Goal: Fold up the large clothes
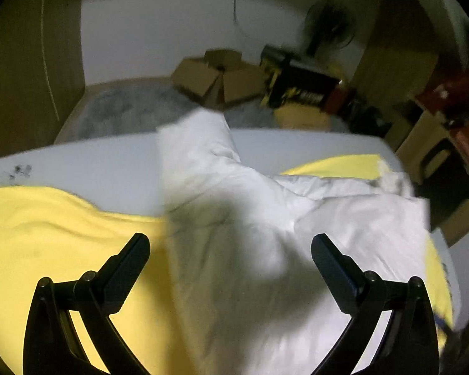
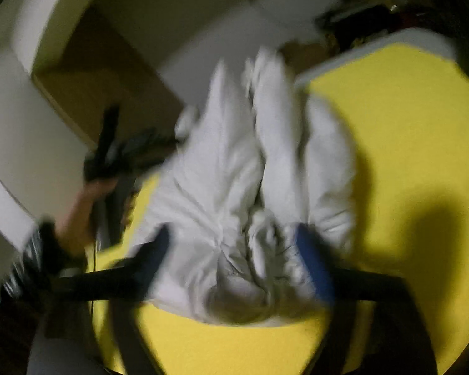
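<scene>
A large white garment (image 1: pixel 234 206) lies crumpled in long folds on a yellow sheet (image 1: pixel 47 234) that covers a white table (image 1: pixel 87 162). My left gripper (image 1: pixel 229 245) hovers over the garment's near part, its fingers wide apart and open with nothing between them. In the blurred right wrist view, the garment (image 2: pixel 222 172) stretches away from the camera. Its bunched near end lies between the spread fingers of my right gripper (image 2: pixel 233 243), which stands open. A hand (image 2: pixel 87 200) holds the left gripper at the garment's left side.
Past the table's far edge stand cardboard boxes (image 1: pixel 222 81), a fan (image 1: pixel 328 28), and cluttered shelves (image 1: pixel 447 118) at the right. A brown panel (image 1: pixel 25 62) rises at the left. The yellow sheet (image 2: pixel 406 125) lies bare to the right of the garment.
</scene>
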